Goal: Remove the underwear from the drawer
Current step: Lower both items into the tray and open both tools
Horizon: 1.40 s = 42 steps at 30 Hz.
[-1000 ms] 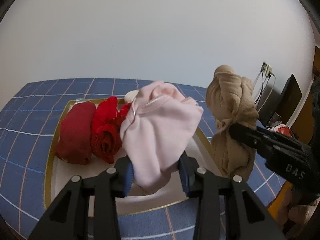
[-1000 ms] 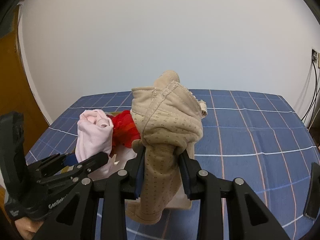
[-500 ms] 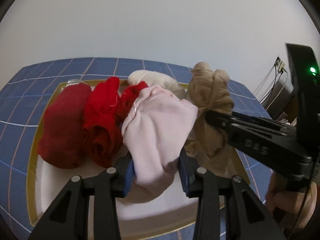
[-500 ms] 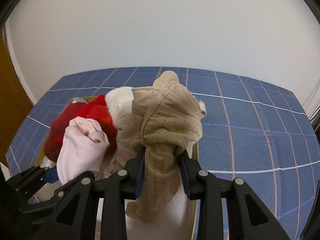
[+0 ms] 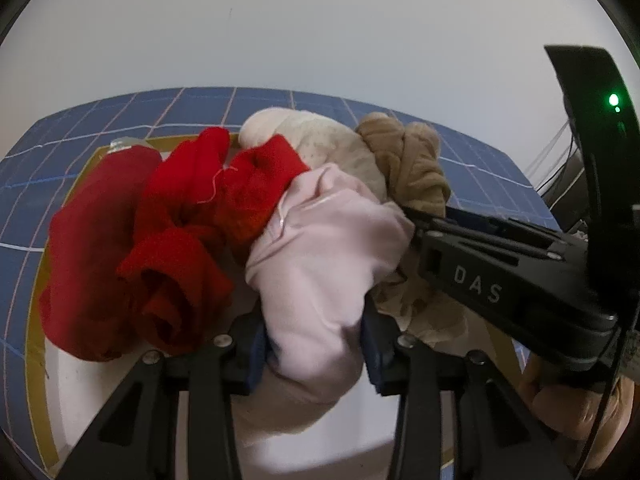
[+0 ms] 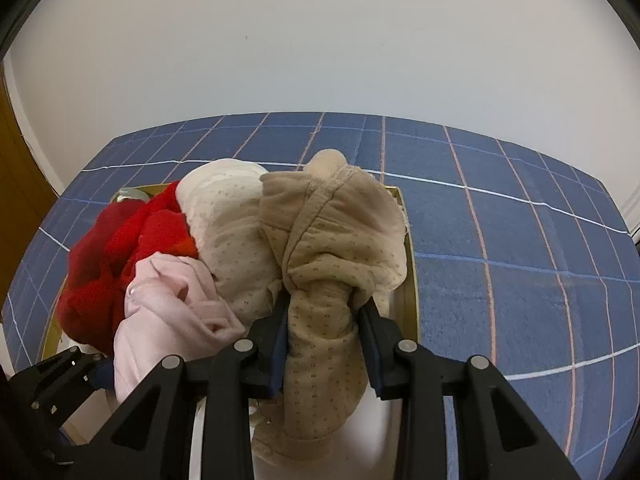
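**Both claws grip underwear over the gold-rimmed drawer**

In the left wrist view, a dark red garment (image 5: 92, 264) lies at the left of the frame inside the drawer (image 5: 34, 320), whose gold rim runs down the left edge; a bright red garment (image 5: 188, 248) is bunched just right of it, touching it; at centre, the left gripper (image 5: 316, 344) has its blue pads (image 5: 258, 356) pressed on a pale pink pair of underwear (image 5: 320, 264), though its jaws are opening slightly; a cream dotted garment (image 5: 320, 140) sits behind, at upper centre; the right gripper (image 5: 424, 216) enters from the right edge.

In the right wrist view, the red garments fill the left; the pink pair lies at lower left; the cream one sits at centre; the right gripper holds a narrow clamp on a tan dotted pair of underwear (image 6: 332, 264), at centre right, bulging above the pads and hanging below them; a blue checked cloth (image 6: 520, 280) fills the right.
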Motion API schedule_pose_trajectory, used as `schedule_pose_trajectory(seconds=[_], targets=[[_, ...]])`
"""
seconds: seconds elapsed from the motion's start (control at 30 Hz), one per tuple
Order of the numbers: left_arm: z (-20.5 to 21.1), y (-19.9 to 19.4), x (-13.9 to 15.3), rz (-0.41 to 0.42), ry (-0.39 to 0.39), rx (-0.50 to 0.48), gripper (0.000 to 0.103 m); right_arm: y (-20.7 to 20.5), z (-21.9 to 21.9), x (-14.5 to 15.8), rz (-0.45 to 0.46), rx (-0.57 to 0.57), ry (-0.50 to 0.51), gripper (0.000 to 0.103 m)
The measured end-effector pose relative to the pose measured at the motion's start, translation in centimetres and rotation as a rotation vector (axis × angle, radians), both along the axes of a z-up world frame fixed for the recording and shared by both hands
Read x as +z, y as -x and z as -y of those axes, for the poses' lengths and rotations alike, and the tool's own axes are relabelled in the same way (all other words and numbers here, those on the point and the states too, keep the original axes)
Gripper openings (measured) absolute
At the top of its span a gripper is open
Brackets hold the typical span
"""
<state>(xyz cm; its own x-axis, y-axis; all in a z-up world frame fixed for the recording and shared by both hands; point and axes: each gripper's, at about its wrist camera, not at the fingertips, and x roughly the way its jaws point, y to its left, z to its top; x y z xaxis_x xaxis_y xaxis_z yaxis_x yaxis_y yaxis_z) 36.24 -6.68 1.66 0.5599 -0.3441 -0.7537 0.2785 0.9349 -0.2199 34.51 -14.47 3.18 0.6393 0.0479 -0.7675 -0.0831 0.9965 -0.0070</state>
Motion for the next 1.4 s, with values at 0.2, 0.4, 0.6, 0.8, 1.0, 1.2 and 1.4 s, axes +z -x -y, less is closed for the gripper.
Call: schedule_pose_trajectory(seconds=[0.2, 0.4, 0.6, 0.8, 1.0, 1.2, 1.4], targets=[[0.3, -0.8, -1.2, -0.017, -0.016, 0.026, 0.042, 0.4, -0.6, -0.1, -0.001, 0.006, 0.064, 0.036], [0.9, -0.4, -1.5, -0.014, -0.051, 0.039, 0.068, -0.2, 0.3, -0.7, -0.008, 0.016, 0.028, 0.048], [0.7, 1.1, -0.3, -0.015, -0.051, 0.039, 0.08, 2.1, 2.5, 0.7, 0.044, 0.014, -0.157, 0.067], [0.6, 3.8, 2.2, 0.095, -0.052, 0.031, 0.098, 6.8, 2.4, 5.1, 0.204, 0.05, -0.265, 0.072], [0.4, 7.5, 5.0, 0.24, -0.113, 0.041, 0.103, 10.4, 2.3, 6.8, 0.269, 0.047, -0.345, 0.072], [-1.7, 10.5, 5.2, 0.284, -0.113, 0.075, 0.103, 14.3, 2.6, 6.3, 0.306, -0.006, -0.403, 0.073], [-3.1, 12.7, 4.2, 0.287, -0.106, 0.085, 0.103, 16.9, 1.9, 3.4, 0.288, -0.01, -0.383, 0.073]])
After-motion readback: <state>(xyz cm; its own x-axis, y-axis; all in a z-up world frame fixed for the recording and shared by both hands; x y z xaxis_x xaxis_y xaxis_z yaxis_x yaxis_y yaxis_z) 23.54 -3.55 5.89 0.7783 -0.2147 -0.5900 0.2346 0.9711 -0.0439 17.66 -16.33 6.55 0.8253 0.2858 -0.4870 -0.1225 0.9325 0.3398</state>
